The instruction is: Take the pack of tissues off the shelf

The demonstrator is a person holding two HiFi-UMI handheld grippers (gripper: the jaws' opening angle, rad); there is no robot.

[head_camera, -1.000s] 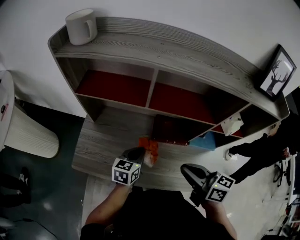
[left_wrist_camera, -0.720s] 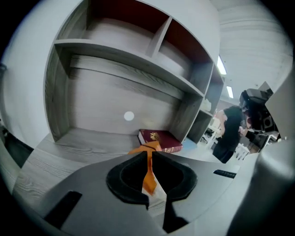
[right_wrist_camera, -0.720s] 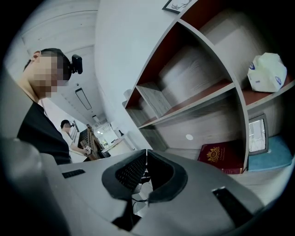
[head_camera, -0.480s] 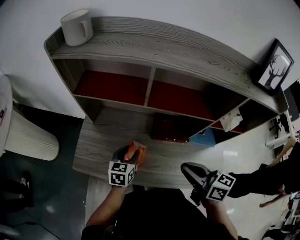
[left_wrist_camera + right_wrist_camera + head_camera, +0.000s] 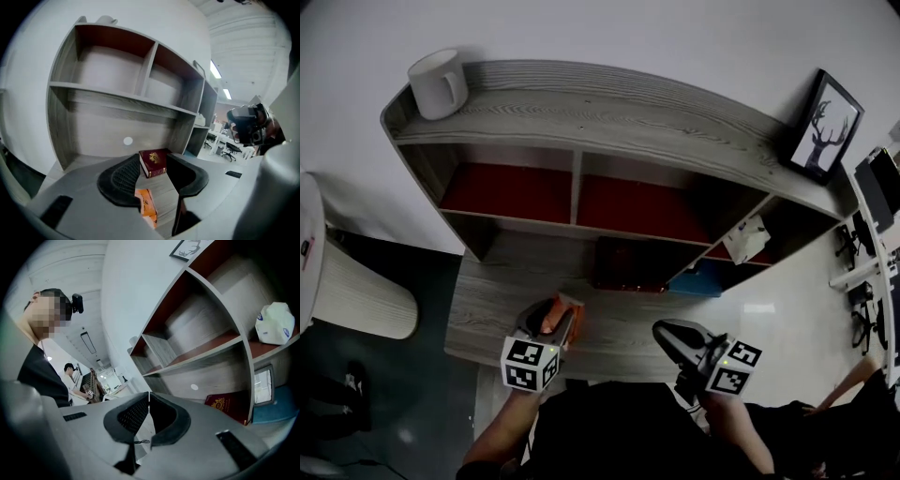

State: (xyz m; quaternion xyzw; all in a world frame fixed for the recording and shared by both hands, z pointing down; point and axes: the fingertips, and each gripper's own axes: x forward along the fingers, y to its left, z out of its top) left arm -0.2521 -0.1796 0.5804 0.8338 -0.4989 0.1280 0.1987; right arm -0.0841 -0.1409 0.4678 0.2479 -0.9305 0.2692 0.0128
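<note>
my left tongs [image 5: 153, 161] have just been opening and stand wide. the flat orange pack of tissues [image 5: 147, 206] lies between them on the grey wooden desk [image 5: 487, 291], beside the left jaw and clear of the right one. my right tongs [image 5: 149, 397] are closed and empty.

The shelf [image 5: 609, 103] is showing grey wood grain and red boards, the mug [image 5: 438, 82] white, the pack [image 5: 148, 206] orange, the book [image 5: 153, 162] dark red with gold.
</note>
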